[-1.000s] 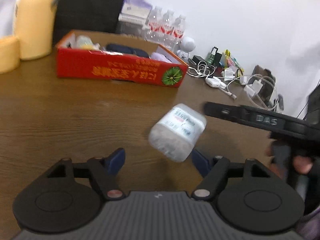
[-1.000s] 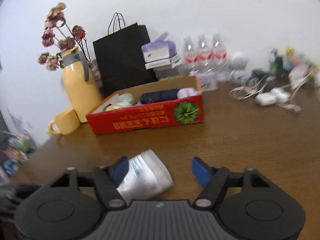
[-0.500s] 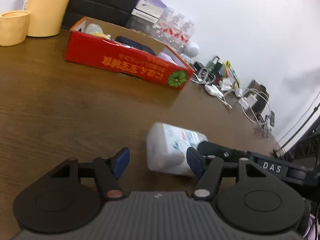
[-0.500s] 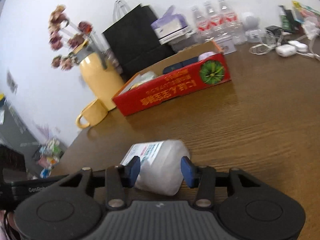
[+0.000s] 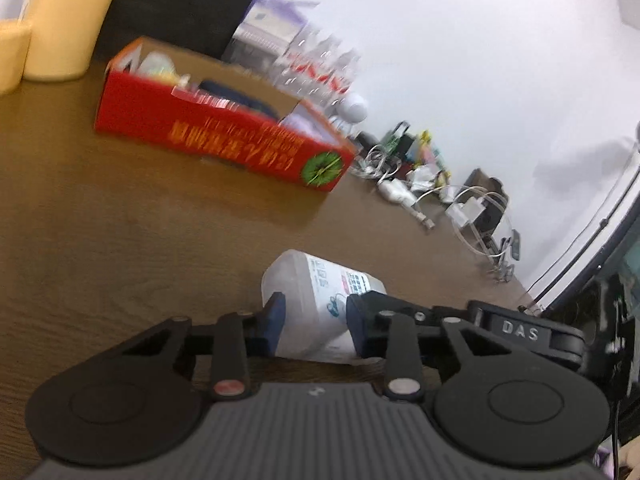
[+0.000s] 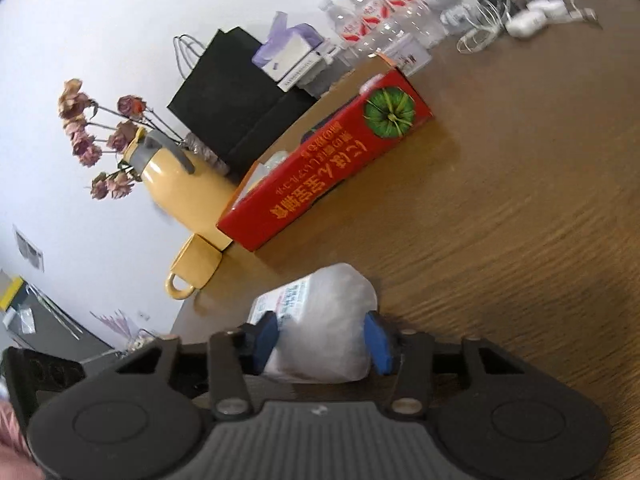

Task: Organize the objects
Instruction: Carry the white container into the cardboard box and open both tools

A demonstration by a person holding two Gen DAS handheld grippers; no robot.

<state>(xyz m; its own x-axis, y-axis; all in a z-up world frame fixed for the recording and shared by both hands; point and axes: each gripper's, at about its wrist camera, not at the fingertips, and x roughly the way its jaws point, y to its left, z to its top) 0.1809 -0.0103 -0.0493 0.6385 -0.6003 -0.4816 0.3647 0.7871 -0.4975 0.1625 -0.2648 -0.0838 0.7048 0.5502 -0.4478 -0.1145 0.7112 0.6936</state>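
Between the two hand-held grippers, on the near side of the red box (image 5: 224, 136), a white plastic bottle (image 5: 320, 304) lies on its side on the counter (image 5: 120, 240). The right hand-held gripper (image 6: 322, 338) has its blue pads pinching the bottle's body from one end. The left hand-held gripper (image 5: 314, 320) comes in from the other end, its jaws closing around the bottle; the pads look to be touching it, though blur makes that hard to swear to. Holding it from both ends reads to me as steadying a slippery, rolling thing, or passing it across, before it goes into the box.

Bare wood runs from the bottle to the box's front wall, so the way is open. The box already holds several things. Beyond its far right corner lie tangled cables (image 5: 440, 196); to its left stand a yellow jug (image 6: 180, 188) and mug (image 6: 196, 268).
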